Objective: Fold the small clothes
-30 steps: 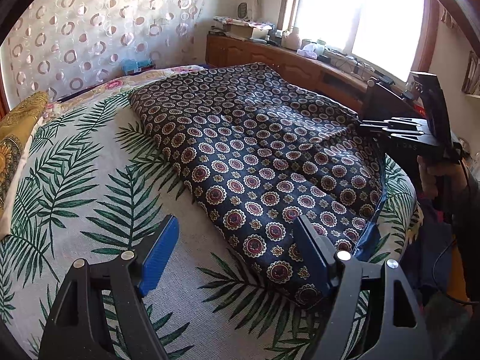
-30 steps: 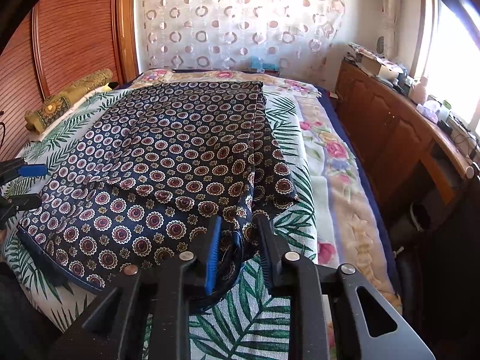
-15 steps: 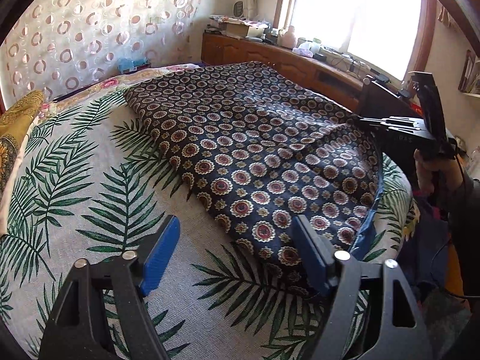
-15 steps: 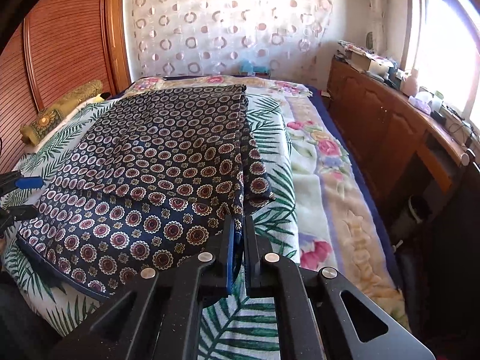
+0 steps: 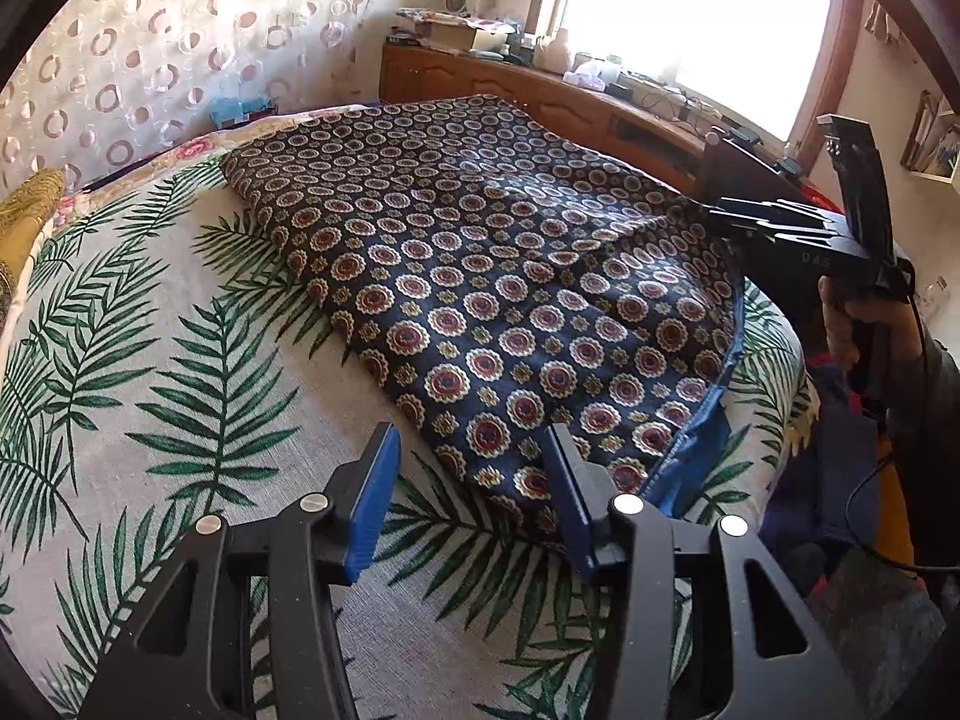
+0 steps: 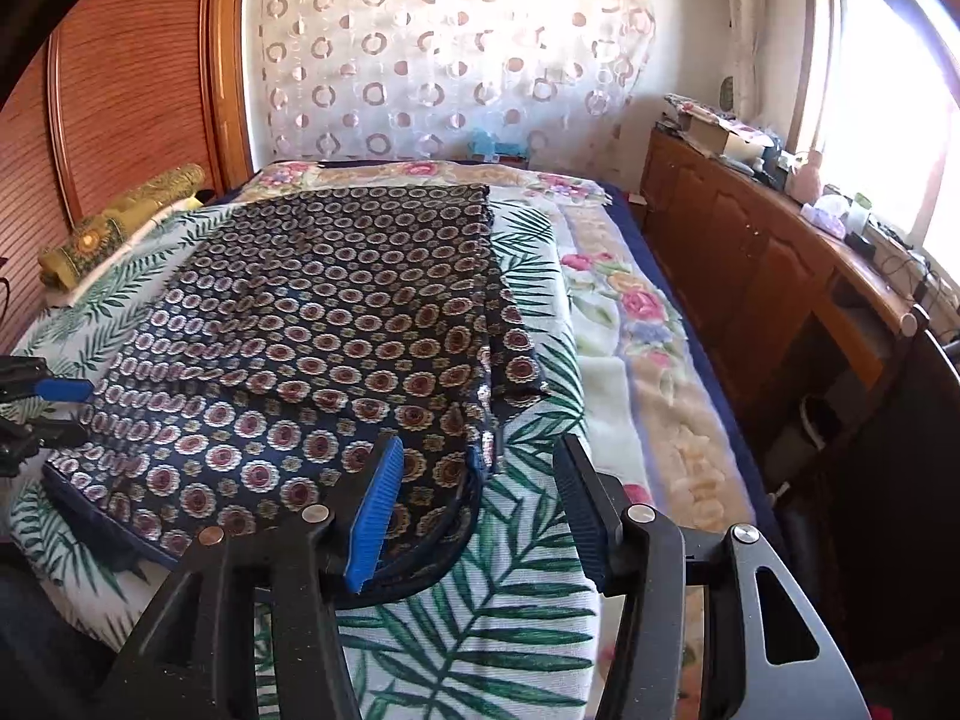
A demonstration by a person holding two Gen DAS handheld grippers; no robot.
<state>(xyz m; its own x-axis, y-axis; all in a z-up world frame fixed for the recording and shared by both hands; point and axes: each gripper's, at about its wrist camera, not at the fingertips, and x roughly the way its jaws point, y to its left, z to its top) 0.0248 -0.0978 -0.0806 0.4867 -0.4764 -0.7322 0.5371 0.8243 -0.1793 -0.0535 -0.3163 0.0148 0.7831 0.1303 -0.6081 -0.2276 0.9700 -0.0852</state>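
Observation:
A dark navy garment with round flower medallions (image 5: 480, 276) lies spread flat on the bed; it also shows in the right wrist view (image 6: 336, 324). My left gripper (image 5: 474, 480) is open and empty, hovering over the garment's near corner. My right gripper (image 6: 480, 498) is open and empty, just above the garment's near right corner with its blue-edged hem (image 6: 462, 516). The right gripper also shows from the left wrist view (image 5: 780, 222), held at the garment's far edge. The left gripper's blue pads (image 6: 60, 389) show at the left edge of the right wrist view.
The bed has a white cover with green palm leaves (image 5: 150, 360) and a floral blanket (image 6: 636, 312) along its right side. A wooden cabinet (image 6: 750, 252) with clutter runs under the window. A yellow bolster pillow (image 6: 120, 210) lies by the wooden headboard (image 6: 138, 84).
My right gripper was shut on the garment's corner half a second ago and has opened, letting the cloth lie flat. The left gripper stayed open and drew back slightly.

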